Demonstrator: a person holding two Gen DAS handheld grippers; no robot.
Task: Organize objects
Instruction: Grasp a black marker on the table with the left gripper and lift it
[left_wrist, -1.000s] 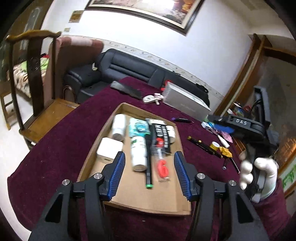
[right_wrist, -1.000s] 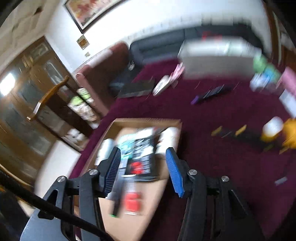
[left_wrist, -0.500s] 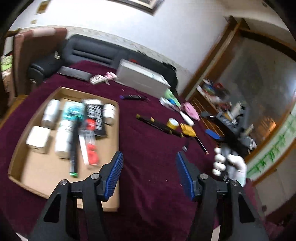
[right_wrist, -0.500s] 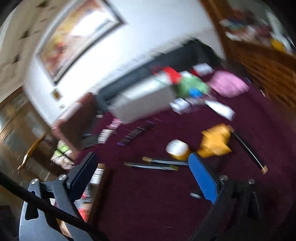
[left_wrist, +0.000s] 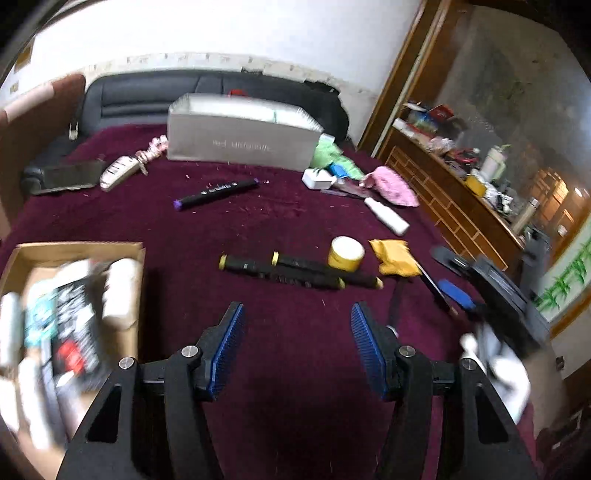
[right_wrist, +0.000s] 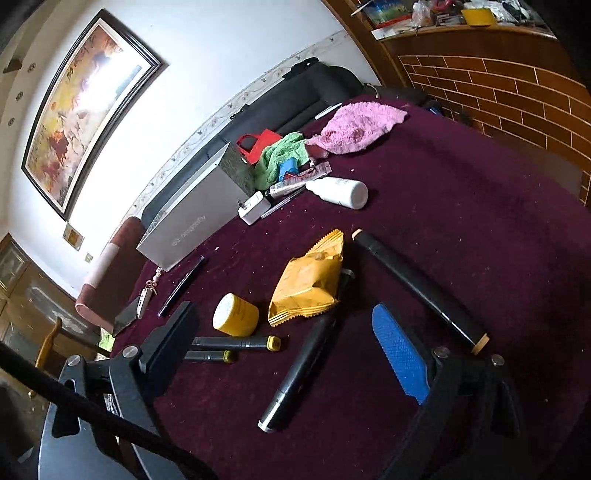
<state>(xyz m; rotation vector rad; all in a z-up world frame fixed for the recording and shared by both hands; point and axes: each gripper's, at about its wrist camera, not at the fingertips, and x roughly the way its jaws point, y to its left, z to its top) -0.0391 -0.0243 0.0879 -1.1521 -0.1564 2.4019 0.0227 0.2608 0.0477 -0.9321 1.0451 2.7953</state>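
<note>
Several loose things lay on the maroon bench (right_wrist: 461, 206): a yellow jar (right_wrist: 235, 315) touching a yellow packet (right_wrist: 308, 282), two yellow-capped markers (right_wrist: 236, 343) just beside the jar, and a black pen (right_wrist: 304, 356) between the spread, empty fingers of the right gripper (right_wrist: 291, 332). The left gripper (left_wrist: 297, 349) hung released over bare cloth. At the bench's left edge sat a cardboard tray (left_wrist: 79, 249), its contents blurred, perhaps bottles and packets. Farther back stood a silver box (left_wrist: 236, 138).
</note>
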